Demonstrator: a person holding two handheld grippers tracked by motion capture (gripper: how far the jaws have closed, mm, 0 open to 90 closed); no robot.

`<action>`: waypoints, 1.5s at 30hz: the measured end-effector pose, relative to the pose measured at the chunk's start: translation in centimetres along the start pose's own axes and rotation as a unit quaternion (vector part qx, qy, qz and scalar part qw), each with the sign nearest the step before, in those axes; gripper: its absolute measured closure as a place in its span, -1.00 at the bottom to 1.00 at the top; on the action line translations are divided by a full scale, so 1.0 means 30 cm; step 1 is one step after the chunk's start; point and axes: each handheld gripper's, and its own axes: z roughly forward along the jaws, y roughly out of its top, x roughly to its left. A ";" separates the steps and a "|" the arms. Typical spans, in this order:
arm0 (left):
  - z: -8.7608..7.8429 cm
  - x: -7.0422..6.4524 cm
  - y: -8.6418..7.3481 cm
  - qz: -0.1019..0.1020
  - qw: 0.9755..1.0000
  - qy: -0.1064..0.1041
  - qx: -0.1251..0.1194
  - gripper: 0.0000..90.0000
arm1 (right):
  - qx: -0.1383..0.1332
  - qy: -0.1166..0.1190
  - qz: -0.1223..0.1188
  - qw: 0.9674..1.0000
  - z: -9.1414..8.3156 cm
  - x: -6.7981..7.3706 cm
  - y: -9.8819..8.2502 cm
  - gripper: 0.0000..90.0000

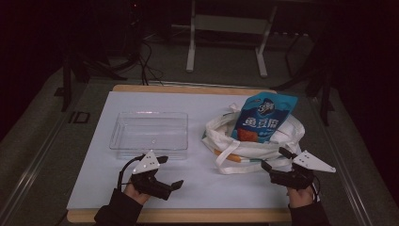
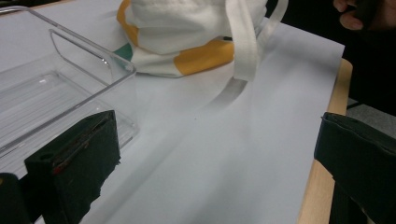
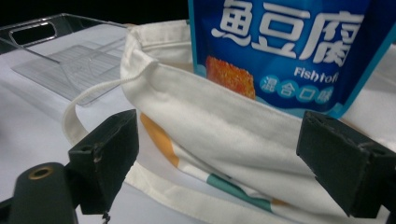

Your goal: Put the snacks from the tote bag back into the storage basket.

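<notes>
A white cloth bag (image 1: 244, 141) with orange and green patches lies on the right half of the white mat (image 1: 197, 117). A blue snack packet (image 1: 264, 117) stands up out of its mouth. A clear plastic tray (image 1: 149, 134) sits empty to the left of the bag. My left gripper (image 1: 170, 172) is open near the front edge, just in front of the tray, with nothing between its jaws. My right gripper (image 1: 275, 158) is open too, close to the bag's front edge. In the right gripper view the bag (image 3: 210, 116) and packet (image 3: 280, 42) lie just beyond the spread jaws.
The mat lies on a wooden table (image 1: 188, 215) whose front edge runs below both hands. In the left gripper view the tray's corner (image 2: 116, 70) is by the left jaw and the bag's strap (image 2: 243, 51) trails over the mat. A metal stand (image 1: 226, 28) is behind the table.
</notes>
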 end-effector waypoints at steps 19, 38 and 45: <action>0.053 -0.042 0.071 0.028 0.999 -0.043 0.003 -0.99 | -0.001 0.041 -0.014 0.999 -0.032 0.005 0.080 -0.75; 0.180 -0.032 0.267 0.066 0.994 -0.083 -0.025 -0.99 | -0.026 0.090 -0.061 0.994 -0.043 -0.041 0.179 -0.71; 0.227 -0.009 0.325 0.074 0.993 -0.082 -0.033 -0.99 | -0.030 0.096 -0.068 0.993 -0.036 -0.078 0.194 -0.72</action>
